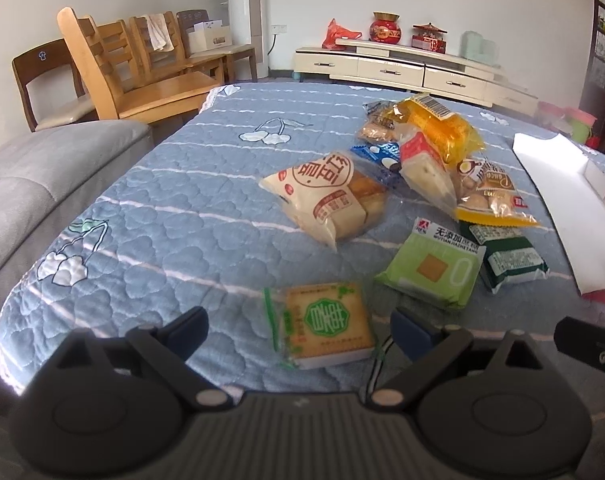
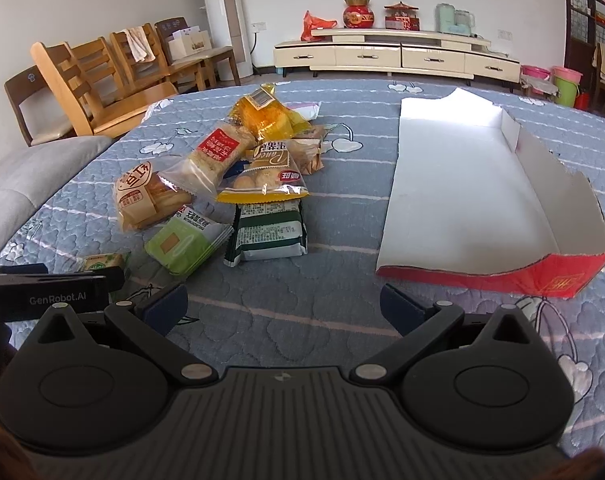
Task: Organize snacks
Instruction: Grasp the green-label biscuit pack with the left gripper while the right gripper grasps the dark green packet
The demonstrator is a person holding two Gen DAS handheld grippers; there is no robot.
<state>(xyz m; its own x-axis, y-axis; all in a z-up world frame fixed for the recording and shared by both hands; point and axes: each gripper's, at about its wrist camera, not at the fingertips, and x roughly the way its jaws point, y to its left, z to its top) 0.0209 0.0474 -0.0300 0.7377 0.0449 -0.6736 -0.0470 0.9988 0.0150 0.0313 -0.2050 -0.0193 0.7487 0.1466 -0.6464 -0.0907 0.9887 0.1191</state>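
A pile of snack packets lies on the blue quilted cover (image 1: 150, 208). Nearest my left gripper (image 1: 300, 330) is a cracker packet with a green label (image 1: 328, 324), lying on the cover between the wide-apart fingers, with neither pad pressing it. Beyond are a light green packet (image 1: 432, 266), a dark green packet (image 1: 510, 258), a cake packet with red print (image 1: 326, 196) and a yellow bag (image 1: 438, 124). My right gripper (image 2: 284, 312) stands open over bare quilt. A white tray box with a red front (image 2: 462, 184) lies to its right, with nothing in it.
Wooden chairs (image 1: 114, 80) and a grey sofa (image 1: 30, 184) stand to the left. A cream TV cabinet (image 2: 394, 56) with red ornaments lines the far wall. Pink and green buckets (image 2: 562, 84) are at the right.
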